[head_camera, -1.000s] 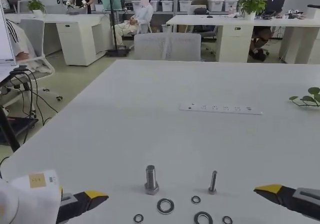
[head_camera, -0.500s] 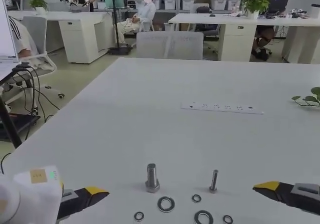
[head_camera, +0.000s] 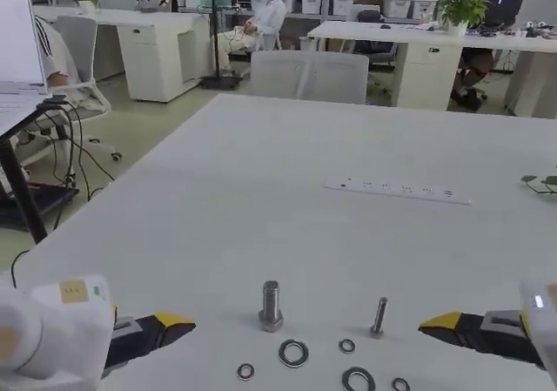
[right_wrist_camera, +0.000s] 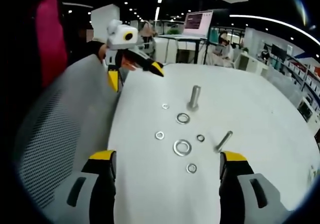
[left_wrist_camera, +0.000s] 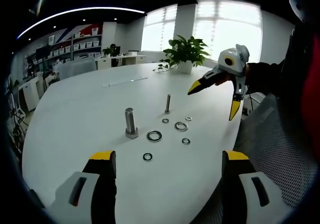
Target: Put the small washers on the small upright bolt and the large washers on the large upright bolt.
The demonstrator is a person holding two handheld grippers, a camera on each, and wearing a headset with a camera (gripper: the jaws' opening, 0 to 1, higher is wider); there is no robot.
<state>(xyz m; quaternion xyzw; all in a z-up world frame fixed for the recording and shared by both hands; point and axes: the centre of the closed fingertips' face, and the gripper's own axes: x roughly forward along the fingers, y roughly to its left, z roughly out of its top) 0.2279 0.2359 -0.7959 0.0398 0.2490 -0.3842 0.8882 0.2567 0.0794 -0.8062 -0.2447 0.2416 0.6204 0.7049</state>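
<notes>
The left gripper (left_wrist_camera: 169, 157) and the right gripper (right_wrist_camera: 167, 157) were at the near edge of the desk (head_camera: 261, 208), one on each side. Each had its jaws wide apart and held nothing. Between them, loose washers lay flat on the desk: two large washers (right_wrist_camera: 182, 147) and four small washers (right_wrist_camera: 160, 134), none on a bolt. Just behind the washers, the large upright bolt (head_camera: 271, 306) stood head-down on the left. The small upright bolt (head_camera: 379, 317) stood to its right, well apart from it. Farther back, a white power strip (head_camera: 399, 191) lay across the desk. Beyond the far edge stood a grey chair (head_camera: 305, 76).
</notes>
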